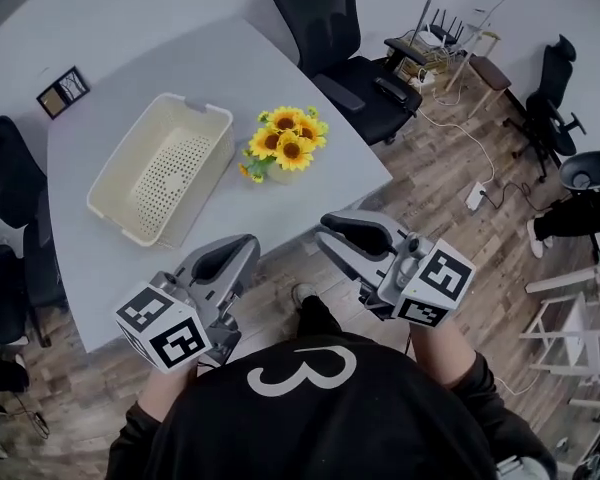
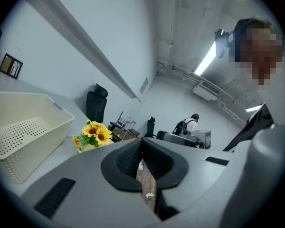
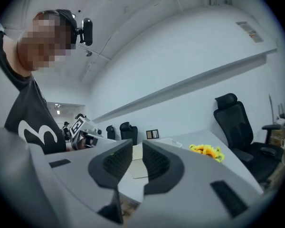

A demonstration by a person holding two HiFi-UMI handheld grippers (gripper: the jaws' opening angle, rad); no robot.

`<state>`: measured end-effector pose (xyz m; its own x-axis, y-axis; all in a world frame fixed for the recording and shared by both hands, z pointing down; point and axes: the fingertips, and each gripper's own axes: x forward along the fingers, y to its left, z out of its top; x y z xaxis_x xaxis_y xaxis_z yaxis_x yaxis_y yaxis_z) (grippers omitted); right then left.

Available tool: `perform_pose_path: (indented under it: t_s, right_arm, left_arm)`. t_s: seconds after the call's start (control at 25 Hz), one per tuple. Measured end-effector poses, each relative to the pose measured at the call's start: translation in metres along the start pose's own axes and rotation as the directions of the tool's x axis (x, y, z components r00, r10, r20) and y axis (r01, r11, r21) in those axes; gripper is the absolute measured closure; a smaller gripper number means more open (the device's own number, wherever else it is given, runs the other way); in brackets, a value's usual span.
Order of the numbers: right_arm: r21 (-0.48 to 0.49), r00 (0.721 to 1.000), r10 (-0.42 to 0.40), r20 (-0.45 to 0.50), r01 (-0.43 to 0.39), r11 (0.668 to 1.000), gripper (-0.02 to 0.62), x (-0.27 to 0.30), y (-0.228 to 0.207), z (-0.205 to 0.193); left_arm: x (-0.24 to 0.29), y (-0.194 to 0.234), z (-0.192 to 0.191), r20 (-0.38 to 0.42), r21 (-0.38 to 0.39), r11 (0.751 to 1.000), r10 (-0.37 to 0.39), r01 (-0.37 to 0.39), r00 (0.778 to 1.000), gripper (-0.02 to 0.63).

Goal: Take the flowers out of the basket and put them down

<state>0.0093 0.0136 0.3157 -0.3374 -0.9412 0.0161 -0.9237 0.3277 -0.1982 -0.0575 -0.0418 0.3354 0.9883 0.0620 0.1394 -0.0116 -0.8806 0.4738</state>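
Observation:
A bunch of yellow sunflowers (image 1: 285, 140) lies on the grey table (image 1: 180, 68), just right of the cream perforated basket (image 1: 160, 168), which holds nothing. Both grippers hover off the table's near edge, over the floor. My left gripper (image 1: 248, 243) points towards the basket's near corner, and in the left gripper view its jaws (image 2: 141, 144) are shut on nothing, with the flowers (image 2: 96, 133) and basket (image 2: 23, 132) ahead on the left. My right gripper (image 1: 330, 230) has a narrow gap between its jaws (image 3: 137, 151) and nothing in it. The flowers (image 3: 206, 150) lie ahead to its right.
A black office chair (image 1: 345, 48) stands at the table's far right side and another (image 1: 5, 188) at the left. A small framed picture (image 1: 63, 91) lies on the far left corner. Wood floor with cables and more chairs (image 1: 550, 98) lies to the right.

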Motion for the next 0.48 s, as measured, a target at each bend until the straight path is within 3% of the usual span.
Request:
perform_pose_path:
  t_s: [0.2,0.36,0.48]
  right_arm:
    - [0.089,1.000,0.010,0.023,-0.012,0.996,0.571,-0.015,0.041,-0.014]
    - [0.098,0.998,0.061,0.016,-0.062,0.993,0.586,-0.025,0.078,-0.025]
    - [0.099,0.999,0.052,-0.012,-0.050,0.994,0.588,-0.031,0.098,-0.034]
  left_arm:
    - [-0.021,-0.020,-0.017,-0.008,0.011,0.999,-0.048,0.048,0.999,0.594]
    - [-0.037,-0.039,-0.026,-0.018,0.021,0.996,-0.085,0.086,0.996,0.594]
    - [-0.048,-0.054,-0.034,-0.035,0.032,0.993,-0.111,0.112,0.993,0.594]
